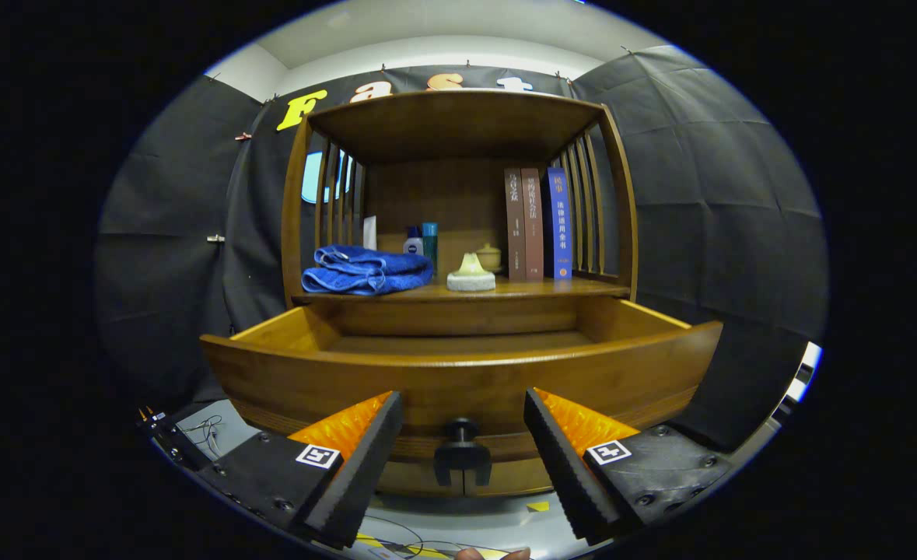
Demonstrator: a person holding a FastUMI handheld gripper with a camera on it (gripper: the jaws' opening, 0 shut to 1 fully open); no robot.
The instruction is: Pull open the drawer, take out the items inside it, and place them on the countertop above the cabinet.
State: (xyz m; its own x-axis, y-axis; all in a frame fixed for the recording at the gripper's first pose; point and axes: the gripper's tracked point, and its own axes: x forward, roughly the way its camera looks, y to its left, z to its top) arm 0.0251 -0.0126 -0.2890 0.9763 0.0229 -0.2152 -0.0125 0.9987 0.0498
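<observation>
A wooden cabinet (458,140) with slatted sides and a flat top board stands against the black cloth wall. Below its open shelf the drawer (458,373) is pulled well out toward the gripper, its curved front panel facing the fingers; the part of the drawer floor that can be seen is bare wood, though the front panel hides the nearest strip of it. The countertop (520,291) above the drawer carries everything else. On its left lies a folded blue towel (366,271). At its right end three books (537,224) stand upright — two brown, one blue — with Chinese characters down their spines, too small to read reliably. Between towel and books sits a round white dish with a pale yellow-green lump on it (471,275), and just behind that a small cream lidded jar (489,257). Behind the towel stand a small white-and-blue bottle (413,241), whose label I cannot make out, and a teal bottle (430,236) just beside it.

The gripper (462,432) is spread wide and holds nothing — its two fingers flank the dark drawer knob (462,451) without touching it, the knob sitting between them on the drawer's lower front.
</observation>
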